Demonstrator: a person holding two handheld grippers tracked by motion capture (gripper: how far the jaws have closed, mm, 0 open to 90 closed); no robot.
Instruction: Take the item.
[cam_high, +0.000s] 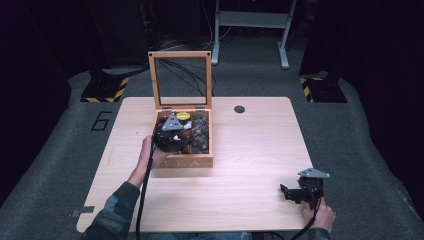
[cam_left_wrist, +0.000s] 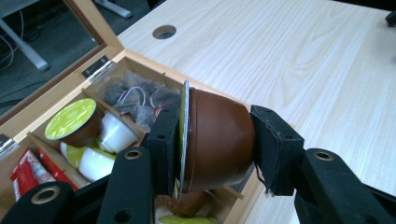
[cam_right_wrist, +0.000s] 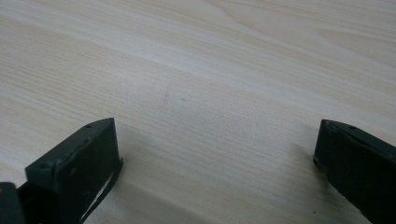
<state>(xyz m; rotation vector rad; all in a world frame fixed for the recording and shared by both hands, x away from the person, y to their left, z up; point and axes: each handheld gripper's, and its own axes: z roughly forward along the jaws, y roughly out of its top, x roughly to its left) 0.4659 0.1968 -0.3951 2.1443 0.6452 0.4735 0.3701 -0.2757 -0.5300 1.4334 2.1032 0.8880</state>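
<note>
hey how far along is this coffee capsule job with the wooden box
Done: the wooden box stands open, its glass lid upright, and the left gripper has its jaws shut on a brown capsule, one jaw on the foil top, one on the base. In hand: that capsule is held just above the compartments. Left: setting it down somewhere; other capsules sit inside. The right gripper rests open on the table.

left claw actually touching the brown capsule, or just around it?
Touching. In the left gripper view the left claw is clamped on the brown coffee capsule: one pad presses its foil lid, the other its base, above the wooden box.
</note>
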